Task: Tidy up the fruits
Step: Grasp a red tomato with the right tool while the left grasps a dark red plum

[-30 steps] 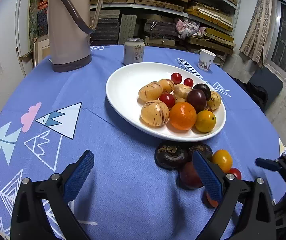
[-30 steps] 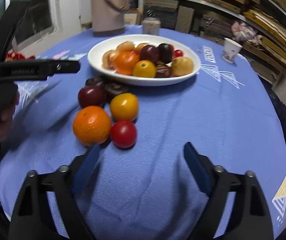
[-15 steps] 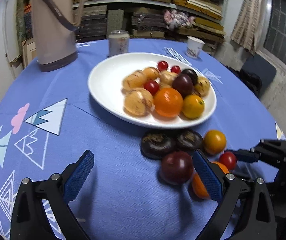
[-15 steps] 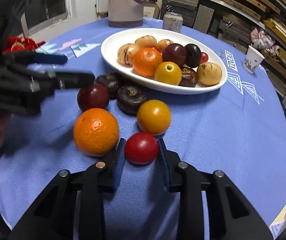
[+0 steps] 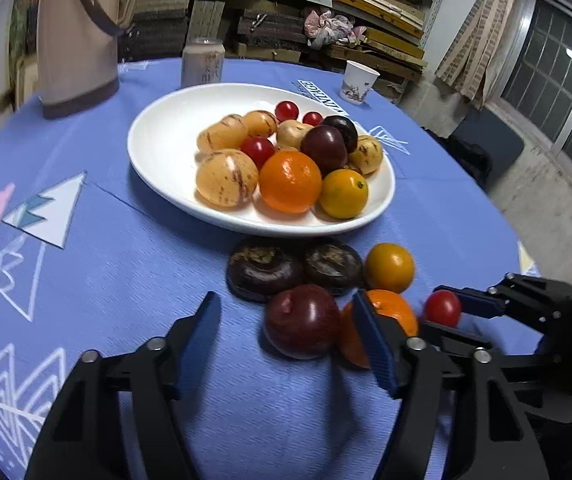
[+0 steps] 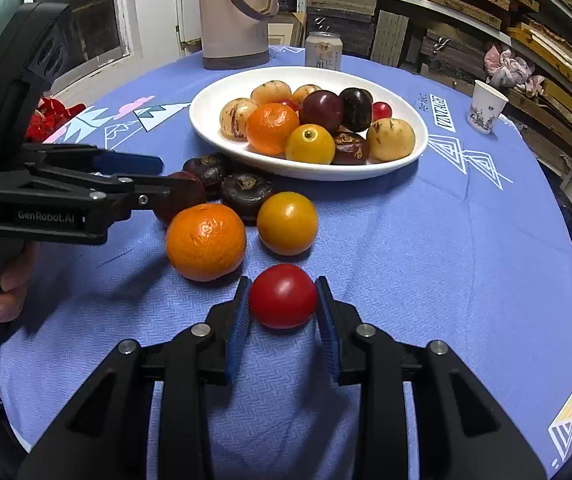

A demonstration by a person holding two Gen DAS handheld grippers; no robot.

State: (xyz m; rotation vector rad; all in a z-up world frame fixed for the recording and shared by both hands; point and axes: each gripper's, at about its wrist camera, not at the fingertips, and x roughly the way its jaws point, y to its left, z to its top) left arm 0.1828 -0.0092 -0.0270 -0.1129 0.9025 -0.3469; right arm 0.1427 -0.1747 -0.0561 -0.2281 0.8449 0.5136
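On the blue tablecloth, in front of the white plate (image 5: 165,148) of several fruits, lies a loose cluster. It holds a dark red plum (image 5: 302,320), an orange (image 6: 205,242), a yellow-orange fruit (image 6: 288,224), two dark brown chestnut-like fruits (image 5: 263,270) and a red tomato (image 6: 283,296). My right gripper (image 6: 283,284) is shut on the tomato, which rests on the cloth. My left gripper (image 5: 286,298) straddles the plum. Its jaws are closing, with a gap still showing on the plum's left side. From the right wrist view, the left gripper (image 6: 177,176) partly hides the plum.
A beige thermos jug (image 5: 77,40), a drinks can (image 5: 202,62) and a paper cup (image 5: 360,82) stand behind the plate. Something red (image 6: 45,120) lies beyond the table's left edge. A hand (image 6: 5,292) holds the left gripper's handle. Shelves of stacked boards line the back wall.
The right gripper's jaws closed onto the red tomato. The left gripper came in over the plum, and its jaws have narrowed from wide open.
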